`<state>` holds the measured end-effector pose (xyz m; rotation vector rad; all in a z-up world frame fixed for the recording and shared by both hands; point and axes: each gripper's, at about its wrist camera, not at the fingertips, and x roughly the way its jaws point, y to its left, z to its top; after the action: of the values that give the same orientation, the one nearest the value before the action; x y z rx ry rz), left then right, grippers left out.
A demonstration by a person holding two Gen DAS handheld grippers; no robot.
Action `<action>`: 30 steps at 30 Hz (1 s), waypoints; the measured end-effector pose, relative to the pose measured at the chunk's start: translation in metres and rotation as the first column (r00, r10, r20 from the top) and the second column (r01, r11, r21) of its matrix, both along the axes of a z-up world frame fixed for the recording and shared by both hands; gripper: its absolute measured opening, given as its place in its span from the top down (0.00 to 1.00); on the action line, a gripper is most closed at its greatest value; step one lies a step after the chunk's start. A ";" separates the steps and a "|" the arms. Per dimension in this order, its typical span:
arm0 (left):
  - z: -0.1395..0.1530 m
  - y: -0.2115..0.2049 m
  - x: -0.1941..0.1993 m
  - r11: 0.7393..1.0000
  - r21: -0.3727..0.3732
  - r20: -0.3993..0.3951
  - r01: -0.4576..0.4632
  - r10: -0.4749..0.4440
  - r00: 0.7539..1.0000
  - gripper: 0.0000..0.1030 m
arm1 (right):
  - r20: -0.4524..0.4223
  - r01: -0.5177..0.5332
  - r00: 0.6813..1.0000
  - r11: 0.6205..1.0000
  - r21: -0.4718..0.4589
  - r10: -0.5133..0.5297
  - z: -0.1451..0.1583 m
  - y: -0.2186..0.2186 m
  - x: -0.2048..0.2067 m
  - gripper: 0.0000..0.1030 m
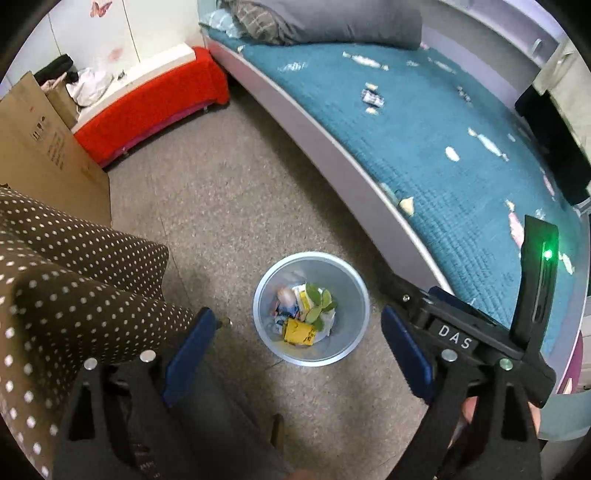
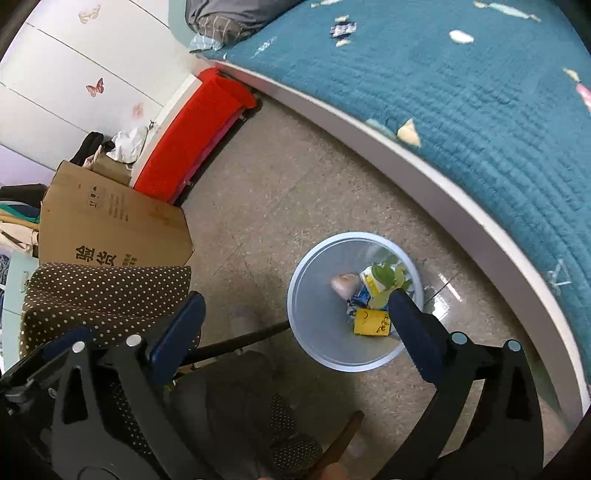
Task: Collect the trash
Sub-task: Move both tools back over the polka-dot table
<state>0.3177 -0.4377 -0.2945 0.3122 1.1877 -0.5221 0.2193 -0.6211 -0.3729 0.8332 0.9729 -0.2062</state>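
A pale blue round trash bin [image 1: 349,295] stands on the floor beside the bed; it also shows in the right wrist view [image 2: 314,306]. Inside lie a yellow packet [image 1: 298,331], green leaves [image 1: 320,303] and wrappers. My left gripper [image 1: 299,347] is open and empty above the bin. My right gripper [image 2: 291,332] is open and empty, its right finger over the bin's rim; it shows from the side in the left wrist view [image 1: 472,332]. Scraps of trash lie on the teal bedspread [image 1: 424,122], among them a crumpled wrapper [image 1: 372,98], which also shows in the right wrist view [image 2: 342,28].
A cardboard box [image 2: 110,225] and a red-covered bench [image 1: 147,110] stand at the left. The person's dotted brown clothing [image 1: 74,288] fills the lower left. The bed's white edge [image 1: 332,147] curves across the right. Grey pillows [image 1: 325,18] lie at the bed's head.
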 end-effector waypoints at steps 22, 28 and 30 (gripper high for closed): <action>0.154 0.117 -0.063 0.977 -0.212 0.335 -0.017 0.090 0.938 0.10 | 0.277 -0.038 0.954 0.966 -0.256 0.111 0.206 0.098 -0.025 0.06; 0.175 0.170 -0.072 0.976 -0.209 0.406 -0.065 0.147 0.902 0.09 | 0.307 -0.100 0.930 0.941 -0.322 0.204 0.242 0.154 -0.020 0.06; 0.182 0.191 -0.076 0.973 -0.214 0.424 -0.084 0.170 0.890 0.09 | 0.313 -0.130 0.919 0.934 -0.332 0.239 0.250 0.172 -0.018 0.06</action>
<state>0.2416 -0.2468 -0.1126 0.1717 0.7043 -0.4170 0.2018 -0.4490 -0.1226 0.4647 0.6563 -0.0377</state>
